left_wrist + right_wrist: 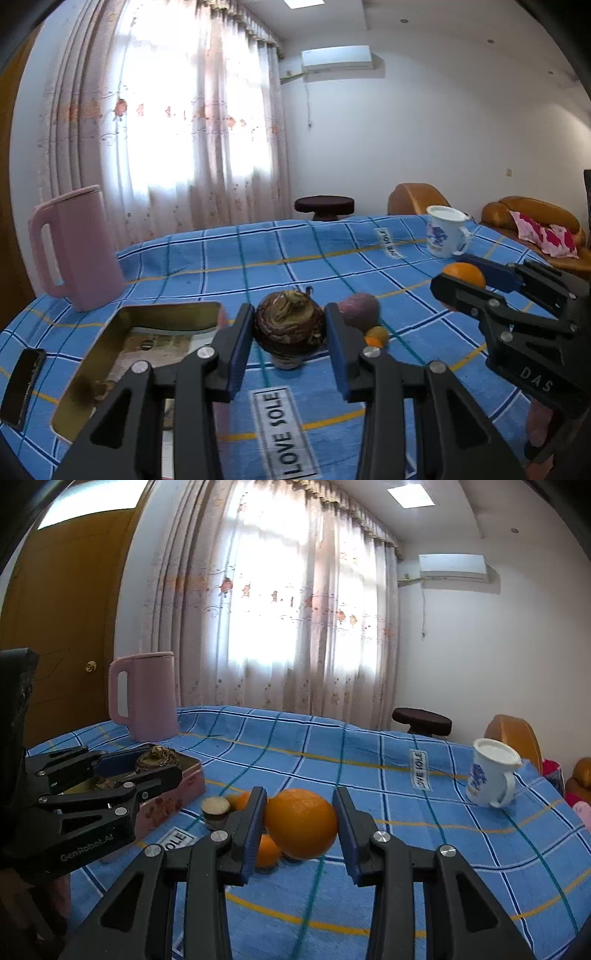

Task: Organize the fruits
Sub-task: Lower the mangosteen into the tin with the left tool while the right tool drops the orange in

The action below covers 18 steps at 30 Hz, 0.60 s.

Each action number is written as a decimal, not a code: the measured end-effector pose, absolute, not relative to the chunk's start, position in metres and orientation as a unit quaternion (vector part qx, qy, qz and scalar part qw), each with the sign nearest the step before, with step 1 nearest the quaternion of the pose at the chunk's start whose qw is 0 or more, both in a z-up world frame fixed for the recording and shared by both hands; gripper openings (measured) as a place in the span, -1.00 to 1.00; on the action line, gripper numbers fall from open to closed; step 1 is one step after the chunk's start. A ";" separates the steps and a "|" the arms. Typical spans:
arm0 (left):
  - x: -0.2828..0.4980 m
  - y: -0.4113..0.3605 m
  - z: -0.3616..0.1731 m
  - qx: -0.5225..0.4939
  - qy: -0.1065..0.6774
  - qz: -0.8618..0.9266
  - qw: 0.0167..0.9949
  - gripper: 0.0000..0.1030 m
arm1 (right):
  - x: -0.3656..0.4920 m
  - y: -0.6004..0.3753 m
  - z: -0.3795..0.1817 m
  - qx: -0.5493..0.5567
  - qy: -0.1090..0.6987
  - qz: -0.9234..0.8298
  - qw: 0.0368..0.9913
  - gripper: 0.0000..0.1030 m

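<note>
The round brown scaly fruit (289,325) sits between the blue pads of the left tongs (289,332), gripped at its widest girth and held above the blue checked cloth on the tabletop (258,258). Its rind looks hard and ridged, so it should resist slipping; judged moderately light. The open gold-lined rectangular tin (147,325) lies just beside it, to the left. The large smooth orange (301,823) is clasped by the right tongs (301,830) across its middle; its skin is firm but glossy, and a grip off the equator could let it roll out. Smaller oranges (267,849) and a short cylindrical jar (215,811) lie beyond the orange, towards the tin. A pink plastic jug (77,247) stands behind the tin; a white printed mug (445,230) stands well apart, far right.
</note>
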<state>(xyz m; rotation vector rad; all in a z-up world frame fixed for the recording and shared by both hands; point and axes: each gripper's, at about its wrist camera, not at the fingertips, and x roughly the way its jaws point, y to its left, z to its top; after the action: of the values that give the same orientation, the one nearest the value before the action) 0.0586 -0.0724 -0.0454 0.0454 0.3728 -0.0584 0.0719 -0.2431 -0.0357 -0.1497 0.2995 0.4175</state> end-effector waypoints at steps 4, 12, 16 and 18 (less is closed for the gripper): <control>0.059 -0.054 -0.043 0.012 0.189 -0.016 0.982 -0.23 | 0.074 -0.226 -0.029 -0.078 0.147 0.227 0.959 -0.24; 0.058 -0.019 -0.043 -0.009 0.196 0.007 0.981 -0.23 | 0.081 -0.186 -0.016 -0.085 0.150 0.270 0.947 -0.24; 0.059 0.001 -0.045 -0.018 0.202 0.022 0.979 -0.23 | 0.085 -0.160 -0.013 -0.088 0.155 0.296 0.939 -0.24; 0.059 0.012 -0.046 -0.024 0.206 0.030 0.978 -0.23 | 0.087 -0.139 -0.012 -0.093 0.159 0.311 0.932 -0.24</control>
<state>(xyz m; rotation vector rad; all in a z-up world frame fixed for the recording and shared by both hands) 0.0594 0.0117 -0.0461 -0.0489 0.4141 0.0607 0.0867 -0.1389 -0.0122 -0.1908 0.3259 0.6368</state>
